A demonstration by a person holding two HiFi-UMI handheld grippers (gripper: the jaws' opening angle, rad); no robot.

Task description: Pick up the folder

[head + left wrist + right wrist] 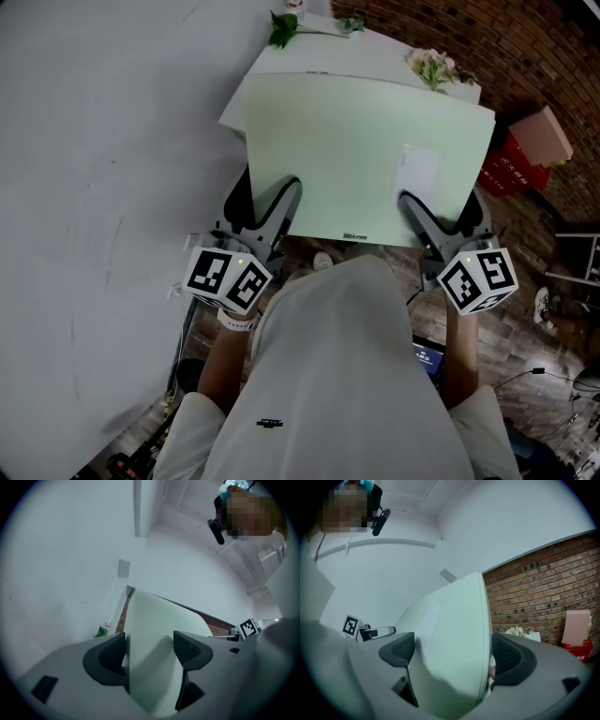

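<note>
A large pale green folder (356,150) is held up in front of me, off the white table (375,54) beyond it. My left gripper (286,195) is shut on the folder's near left edge, its top finger lying on the cover. My right gripper (412,208) is shut on the near right edge, close to a pale label patch (417,171). In the left gripper view the folder (154,630) bows between the jaws of the left gripper (150,652). The right gripper view has the folder (454,625) seen edge-on within the right gripper (452,657).
A flower bunch (431,66) and a green sprig (281,28) lie on the table's far side. A pink box (544,133) on a red crate (511,167) stands at the right by a brick wall (525,42). A white wall (94,187) fills the left.
</note>
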